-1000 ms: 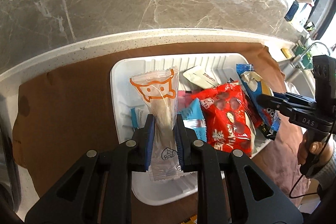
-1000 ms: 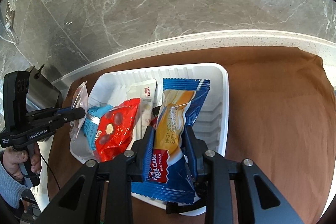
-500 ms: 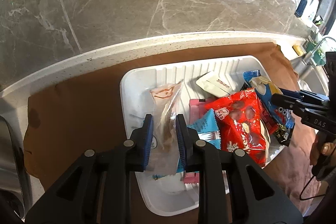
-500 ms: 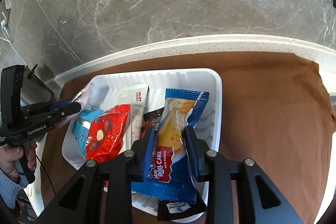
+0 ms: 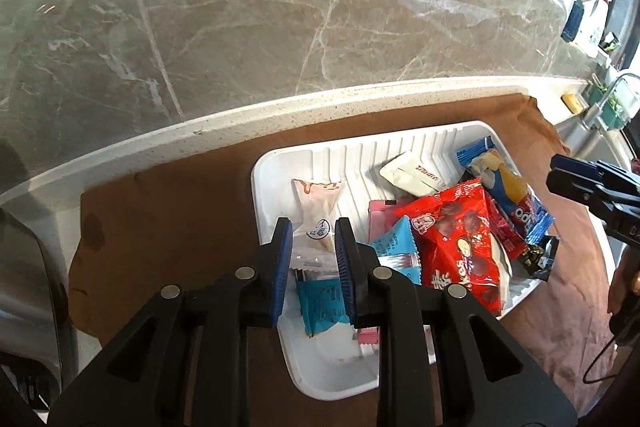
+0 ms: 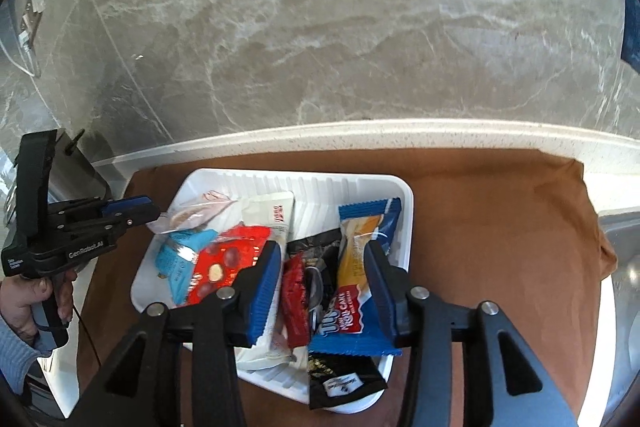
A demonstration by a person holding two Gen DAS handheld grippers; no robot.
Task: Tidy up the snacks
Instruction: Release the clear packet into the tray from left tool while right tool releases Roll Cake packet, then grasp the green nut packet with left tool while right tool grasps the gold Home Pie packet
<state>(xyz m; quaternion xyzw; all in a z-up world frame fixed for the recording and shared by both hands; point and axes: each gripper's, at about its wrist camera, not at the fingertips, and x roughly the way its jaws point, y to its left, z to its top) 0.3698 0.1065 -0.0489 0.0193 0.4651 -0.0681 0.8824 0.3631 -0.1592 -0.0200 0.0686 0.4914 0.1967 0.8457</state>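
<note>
Both packets have dropped into the white tray: the roll cake packet lies between the right gripper's just-widened jaws, unpressed; the left gripper stands narrow, the clear packet loose beneath; nothing shows outside the tray on the bench.

White ribbed tray, brown cloth, seemingly grey-veined marble wall

I'm in a home kitchen: grey marble wall behind my speckled white table, and a steel sink right of the brown cloth.
</note>
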